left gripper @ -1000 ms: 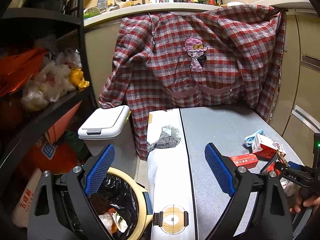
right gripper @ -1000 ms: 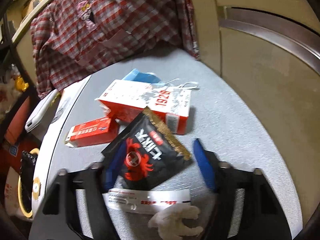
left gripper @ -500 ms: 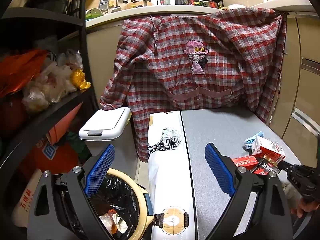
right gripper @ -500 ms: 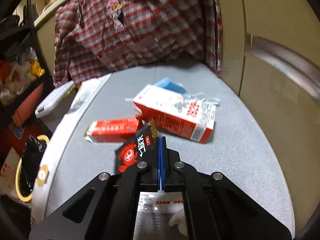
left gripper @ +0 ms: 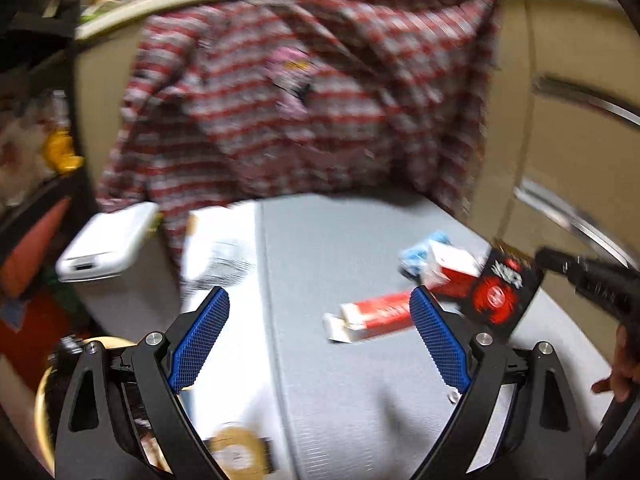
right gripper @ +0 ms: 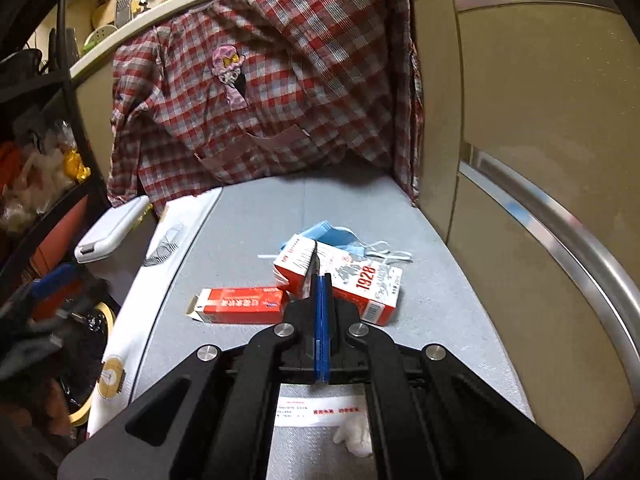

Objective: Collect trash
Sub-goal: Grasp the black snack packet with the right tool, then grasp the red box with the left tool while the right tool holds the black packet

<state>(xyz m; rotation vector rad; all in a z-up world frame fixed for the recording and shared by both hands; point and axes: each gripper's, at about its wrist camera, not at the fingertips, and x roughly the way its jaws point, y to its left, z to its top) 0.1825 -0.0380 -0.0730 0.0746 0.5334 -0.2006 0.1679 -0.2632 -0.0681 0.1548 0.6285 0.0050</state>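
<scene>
- The right gripper [right gripper: 322, 280] had its 2 blue pads pressed together on the black snack packet [left gripper: 505, 295], seen edge-on in its own view and lifted clear of the table in the left wrist view.
- The left gripper [left gripper: 320, 312] stood spread wide with nothing between its pads.
- At 6 o'clock, nearest the right camera, a white slip [right gripper: 320, 410] and a crumpled tissue [right gripper: 354, 440] lay on the grey table [right gripper: 256, 216].
- Just past the pads, at 11 o'clock, lay the red toothpaste box [right gripper: 240, 305], touching the red-and-white "1928" carton [right gripper: 360, 280].
- Beyond the carton lay a blue face mask [right gripper: 332, 234].
- At 8 o'clock, off the table edge, sat the black-lined bin [right gripper: 94, 344].
- Farthest, at 12 o'clock, hung a red plaid garment [right gripper: 280, 92].
</scene>
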